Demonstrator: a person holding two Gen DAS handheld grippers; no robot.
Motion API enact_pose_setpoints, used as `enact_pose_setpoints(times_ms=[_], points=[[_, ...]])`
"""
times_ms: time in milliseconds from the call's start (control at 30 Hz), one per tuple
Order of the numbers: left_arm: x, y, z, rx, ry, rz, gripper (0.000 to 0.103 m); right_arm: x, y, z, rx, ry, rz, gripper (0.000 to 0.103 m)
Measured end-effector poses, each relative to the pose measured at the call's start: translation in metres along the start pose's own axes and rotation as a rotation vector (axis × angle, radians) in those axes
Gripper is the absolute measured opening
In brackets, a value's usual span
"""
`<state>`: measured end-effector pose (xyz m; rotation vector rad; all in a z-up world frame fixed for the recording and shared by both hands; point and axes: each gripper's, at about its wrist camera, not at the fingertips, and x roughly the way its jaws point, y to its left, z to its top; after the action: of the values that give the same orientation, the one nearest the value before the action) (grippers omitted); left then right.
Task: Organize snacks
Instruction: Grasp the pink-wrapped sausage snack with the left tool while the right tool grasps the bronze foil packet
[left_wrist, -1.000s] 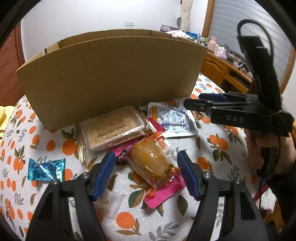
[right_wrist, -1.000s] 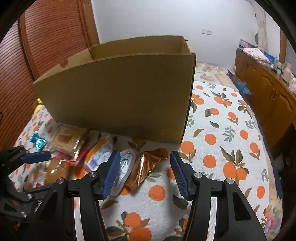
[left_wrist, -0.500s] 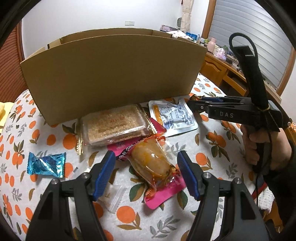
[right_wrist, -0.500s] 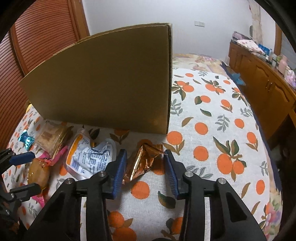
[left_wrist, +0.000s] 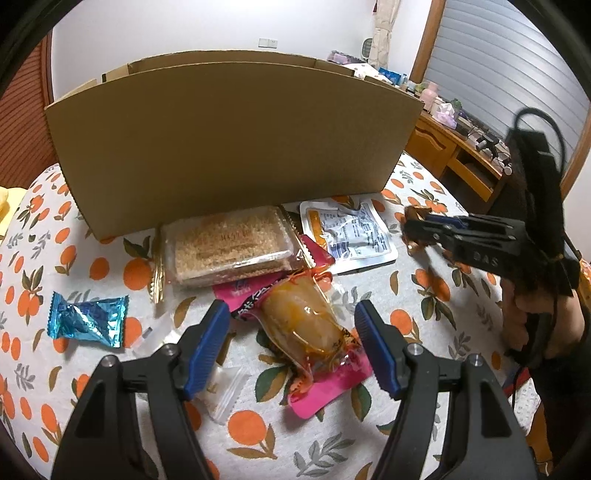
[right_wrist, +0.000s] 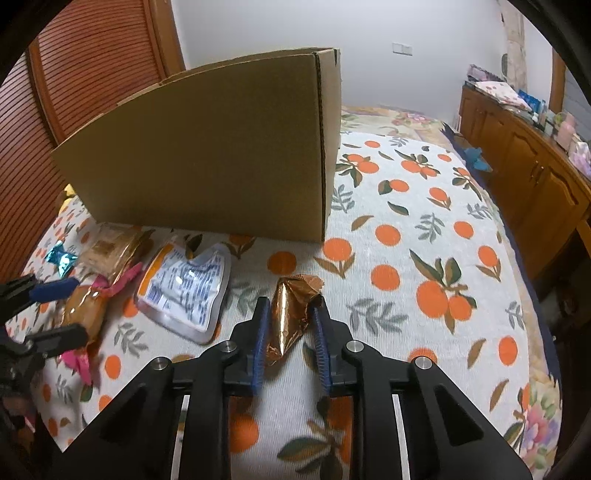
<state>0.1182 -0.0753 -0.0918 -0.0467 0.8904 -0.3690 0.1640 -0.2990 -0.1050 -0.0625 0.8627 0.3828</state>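
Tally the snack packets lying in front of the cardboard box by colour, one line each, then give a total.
Blue foil candy: 1
Clear tray of crumbly bars: 1
Pink packet: 1
Clear packet with orange-brown food: 1
White pouch: 1
Copper foil wrapper: 1
Small clear sachet: 1
Total: 7

The left gripper (left_wrist: 291, 343) hangs with jaws apart over a clear-wrapped orange snack (left_wrist: 303, 325) lying on a pink packet (left_wrist: 325, 387). Off to the right, the right gripper (left_wrist: 413, 230) pinches a crinkled bronze wrapper (left_wrist: 415, 214) near the cardboard box (left_wrist: 232, 144).
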Motion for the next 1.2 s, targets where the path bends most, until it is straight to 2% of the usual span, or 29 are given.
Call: enact_pose_setpoints(times_ms=[367, 467, 567, 700, 733, 900, 967, 1200], points=[[0.000, -0.009, -0.004, 0.043, 0.001, -0.008, 0.069, -0.015, 0.018, -0.024, -0.036, -0.028, 0.004, 0.021], [0.004, -0.008, -0.002, 0.033, 0.013, -0.010, 0.074, -0.017, 0.021, -0.026, -0.043, -0.039, -0.008, 0.021], [0.013, -0.008, -0.001, 0.017, 0.048, 0.001, 0.073, -0.016, 0.020, -0.027, -0.036, -0.041, -0.008, 0.021], [0.019, -0.020, -0.004, 0.076, 0.046, 0.045, 0.072, -0.015, 0.017, -0.027, -0.023, -0.042, -0.005, 0.021], [0.019, -0.020, -0.004, 0.079, 0.045, 0.050, 0.071, -0.015, 0.017, -0.027, -0.021, -0.043, -0.003, 0.021], [0.010, -0.017, -0.003, 0.075, 0.028, 0.020, 0.051, -0.016, 0.016, -0.027, -0.019, -0.046, -0.004, 0.021], [0.006, -0.020, -0.001, 0.092, 0.025, 0.030, 0.050, -0.016, 0.016, -0.027, -0.019, -0.046, -0.005, 0.021], [-0.004, -0.030, -0.005, 0.118, 0.022, -0.015, 0.049, -0.016, 0.017, -0.028, -0.021, -0.049, -0.006, 0.021]])
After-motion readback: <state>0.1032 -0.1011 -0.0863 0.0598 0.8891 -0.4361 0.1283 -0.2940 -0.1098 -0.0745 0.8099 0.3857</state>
